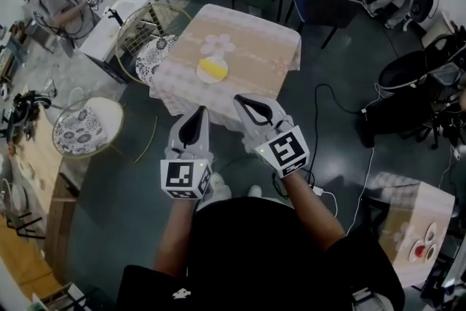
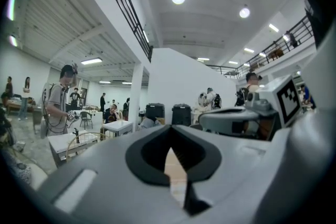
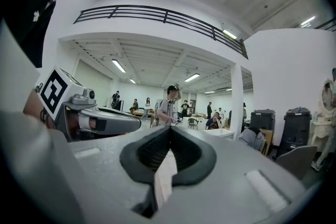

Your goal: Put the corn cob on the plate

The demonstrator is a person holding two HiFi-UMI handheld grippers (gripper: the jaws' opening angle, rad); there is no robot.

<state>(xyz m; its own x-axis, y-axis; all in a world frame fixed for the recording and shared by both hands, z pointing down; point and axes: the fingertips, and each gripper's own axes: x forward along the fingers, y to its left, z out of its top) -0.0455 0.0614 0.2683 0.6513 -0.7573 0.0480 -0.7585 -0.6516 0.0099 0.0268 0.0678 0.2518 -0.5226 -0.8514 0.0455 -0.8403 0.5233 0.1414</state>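
In the head view a yellow corn cob [image 1: 211,68] lies on a small white plate [image 1: 212,76] in the middle of a table with a beige lace cloth [image 1: 251,47]. Both grippers are held level in front of the person, short of the table's near edge and touching nothing. My left gripper [image 1: 202,110] is shut and holds nothing; in the left gripper view its jaws [image 2: 169,128] meet at the tip. My right gripper [image 1: 238,98] is also shut and holds nothing, its tips [image 3: 169,128] together. Each gripper view shows the other gripper alongside.
A round side table with a patterned top [image 1: 87,129] stands at the left, and a gold wire chair [image 1: 149,36] beside the clothed table. A second clothed table with dishes [image 1: 408,218] is at the lower right. Cables [image 1: 331,102] cross the dark floor. People stand at the far left.
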